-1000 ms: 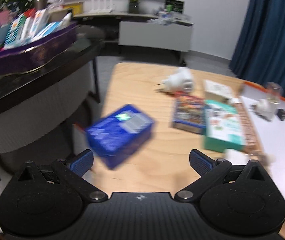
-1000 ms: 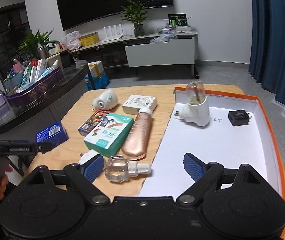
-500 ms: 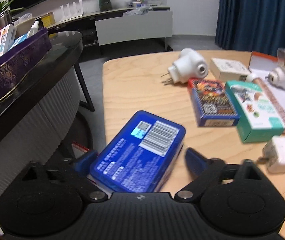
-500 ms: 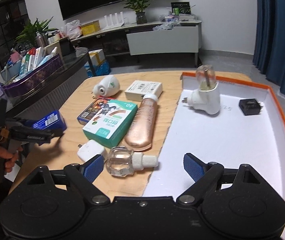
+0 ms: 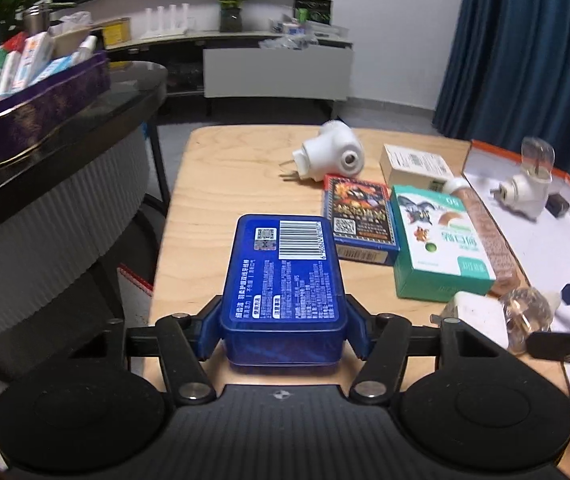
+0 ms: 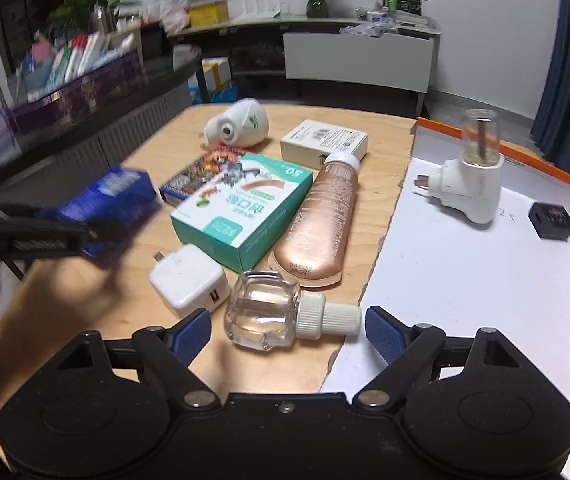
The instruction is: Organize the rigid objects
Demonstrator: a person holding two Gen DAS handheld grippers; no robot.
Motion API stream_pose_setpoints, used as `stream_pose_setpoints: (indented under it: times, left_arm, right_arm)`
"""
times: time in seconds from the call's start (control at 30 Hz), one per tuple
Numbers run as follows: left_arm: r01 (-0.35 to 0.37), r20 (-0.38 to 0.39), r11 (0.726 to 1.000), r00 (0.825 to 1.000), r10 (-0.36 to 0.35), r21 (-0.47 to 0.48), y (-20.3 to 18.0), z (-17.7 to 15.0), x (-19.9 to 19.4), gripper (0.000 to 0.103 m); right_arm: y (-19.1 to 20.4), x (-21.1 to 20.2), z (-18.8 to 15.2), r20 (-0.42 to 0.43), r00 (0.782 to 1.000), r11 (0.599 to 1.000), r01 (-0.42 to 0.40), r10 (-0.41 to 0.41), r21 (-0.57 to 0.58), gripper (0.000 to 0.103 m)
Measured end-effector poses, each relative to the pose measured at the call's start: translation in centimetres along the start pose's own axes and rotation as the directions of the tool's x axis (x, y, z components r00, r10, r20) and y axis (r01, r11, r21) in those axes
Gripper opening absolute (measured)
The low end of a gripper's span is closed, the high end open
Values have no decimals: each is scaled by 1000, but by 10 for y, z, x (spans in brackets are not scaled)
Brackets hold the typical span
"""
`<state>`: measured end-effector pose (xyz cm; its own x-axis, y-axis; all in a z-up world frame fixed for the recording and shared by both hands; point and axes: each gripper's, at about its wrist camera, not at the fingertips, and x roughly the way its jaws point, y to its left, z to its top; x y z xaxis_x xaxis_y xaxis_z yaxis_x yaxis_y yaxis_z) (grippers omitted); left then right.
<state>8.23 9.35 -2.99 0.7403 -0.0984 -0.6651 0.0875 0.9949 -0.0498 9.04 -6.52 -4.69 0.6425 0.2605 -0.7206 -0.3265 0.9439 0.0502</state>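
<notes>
Two risks worth flagging, going left to right.

Left gripper [image 5: 283, 332] first: fingers just done closing in on the blue box [image 5: 283, 264], pads now pressed on both long sides, so holding it. Only pinching the near end though, with most of the box sticking out forward over the left part of the counter [image 5: 221, 184]. Smooth plastic plus a long overhang, so could pivot or droop out of the pinch on a fast swing. Could also clip the card box [image 5: 359, 216] or the green box [image 5: 437, 248] on any trip across toward the tray.

Then the right gripper [image 6: 287, 330]: fingers spread wide, nothing held, straddling the glass bottle [image 6: 263, 314] lying on its side right at the tray's edge. Slick glass and a round cap, so likely to roll or squirt out if pinched off-centre. White charger [image 6: 189, 280] just beside the left finger, easy to nudge.

Surface-wise: pale wood counter with rounded corners, clutter bunched mid-way, white tray [image 6: 485, 280] with an orange rim on the right, holding a plug-in diffuser [image 6: 469, 188] and a black adapter [image 6: 551, 220].

Room-wise: dark side table with a purple box [image 5: 37, 108] of packets on the left, low white cabinet [image 5: 277, 72] and plants along the back wall, blue curtain [image 5: 525, 60] on the right.
</notes>
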Motion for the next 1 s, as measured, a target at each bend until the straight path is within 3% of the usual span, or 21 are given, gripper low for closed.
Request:
stream_pose_setpoints:
  times: [0.13, 0.27, 0.4, 0.73, 1.0]
  left_arm:
    - [12, 15, 999, 1000, -12, -46, 1, -2, -8, 62]
    - [5, 32, 1000, 999, -4, -30, -9, -7, -15, 62]
    - [23, 45, 999, 999, -21, -38, -15, -11, -23, 62]
    - [45, 81, 997, 996, -39, -67, -32, -11, -47, 62]
    - [83, 135, 996, 988, -81, -15, -79, 9, -65, 62]
  right_arm:
    - [3, 16, 5, -29, 1000, 999, 9, -11, -54, 100]
    - [1, 23, 15, -67, 998, 999, 6, -9, -34, 95]
    - [-2, 22, 11, -48, 999, 1000, -6, 6, -6, 94]
    - [-9, -27, 10, 94, 996, 999, -2, -1, 32, 94]
    - [-39, -83, 10, 232, 969, 992, 58, -82, 111, 94]
